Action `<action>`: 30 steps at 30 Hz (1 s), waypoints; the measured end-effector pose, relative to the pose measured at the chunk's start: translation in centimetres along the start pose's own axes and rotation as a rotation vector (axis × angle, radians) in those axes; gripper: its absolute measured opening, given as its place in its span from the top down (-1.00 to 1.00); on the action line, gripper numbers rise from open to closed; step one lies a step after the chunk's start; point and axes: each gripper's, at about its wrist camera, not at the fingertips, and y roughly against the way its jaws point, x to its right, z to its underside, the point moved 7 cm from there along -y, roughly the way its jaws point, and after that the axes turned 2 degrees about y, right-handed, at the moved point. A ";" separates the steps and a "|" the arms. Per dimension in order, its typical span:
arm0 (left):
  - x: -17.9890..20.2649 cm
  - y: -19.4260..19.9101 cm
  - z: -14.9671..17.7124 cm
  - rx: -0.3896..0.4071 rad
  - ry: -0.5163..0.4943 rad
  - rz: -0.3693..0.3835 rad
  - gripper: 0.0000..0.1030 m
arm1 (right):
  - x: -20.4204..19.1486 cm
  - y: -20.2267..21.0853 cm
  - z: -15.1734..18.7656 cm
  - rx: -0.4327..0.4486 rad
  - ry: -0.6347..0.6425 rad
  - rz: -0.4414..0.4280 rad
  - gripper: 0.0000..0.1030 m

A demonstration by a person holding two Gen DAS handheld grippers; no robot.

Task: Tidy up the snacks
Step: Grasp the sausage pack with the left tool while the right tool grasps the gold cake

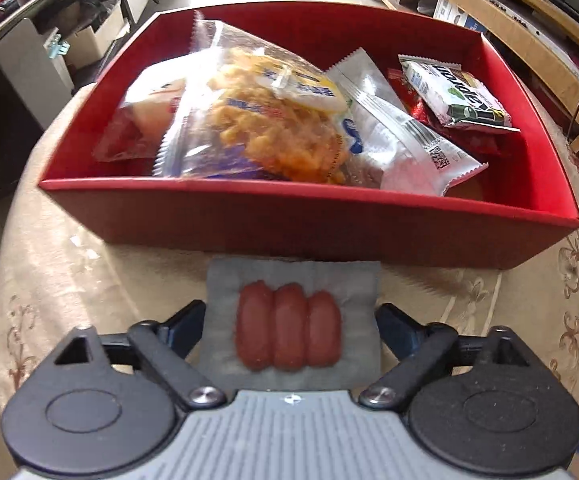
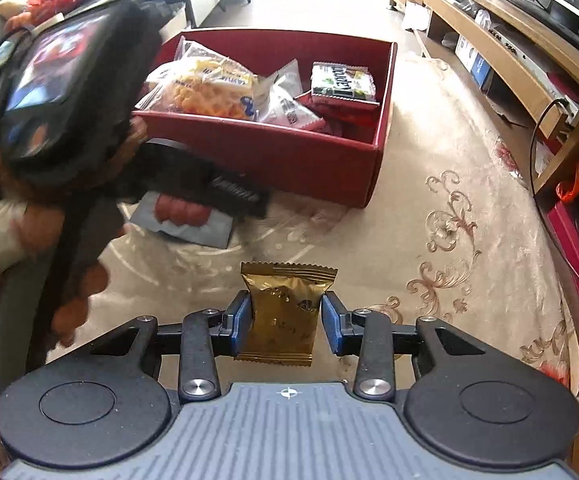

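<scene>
- Two hand-held grippers face the red cardboard box [image 1: 289, 216] of snacks on the beige patterned tabletop [image 2: 449, 208].
- Left hand-held gripper [image 1: 291, 330]: spread wide, straddling the grey pouch of three red sausages [image 1: 289, 332] beside the box wall; contact unclear.
- Right hand-held gripper [image 2: 287, 322]: fingers just beside the gold foil packet [image 2: 283, 312], grip uncertain.
- Only the right view shows the left hand [image 2: 5, 232].

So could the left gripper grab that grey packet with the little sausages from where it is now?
Probably yes. The left gripper is open with a finger on each side of the sausage packet, which lies flat on the table in front of the red box. Nothing sits between them.
</scene>
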 end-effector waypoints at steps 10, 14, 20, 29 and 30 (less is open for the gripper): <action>-2.6 2.8 2.7 -0.044 -0.004 0.076 -0.44 | 1.3 -0.6 0.3 -0.018 -0.040 0.022 0.16; -3.7 3.1 4.4 -0.048 -0.023 0.078 -0.50 | 1.8 -1.0 0.4 -0.026 -0.065 0.026 0.13; -3.3 1.8 4.9 -0.063 -0.026 0.074 -0.69 | 2.4 -2.6 1.0 -0.071 -0.077 0.053 -0.43; -2.6 1.8 5.5 -0.042 -0.098 0.058 -0.68 | 2.4 -3.5 1.9 -0.101 -0.062 0.098 0.10; -2.7 2.0 5.6 -0.045 -0.095 0.065 -0.67 | 2.2 -3.4 1.9 -0.102 -0.061 0.089 0.10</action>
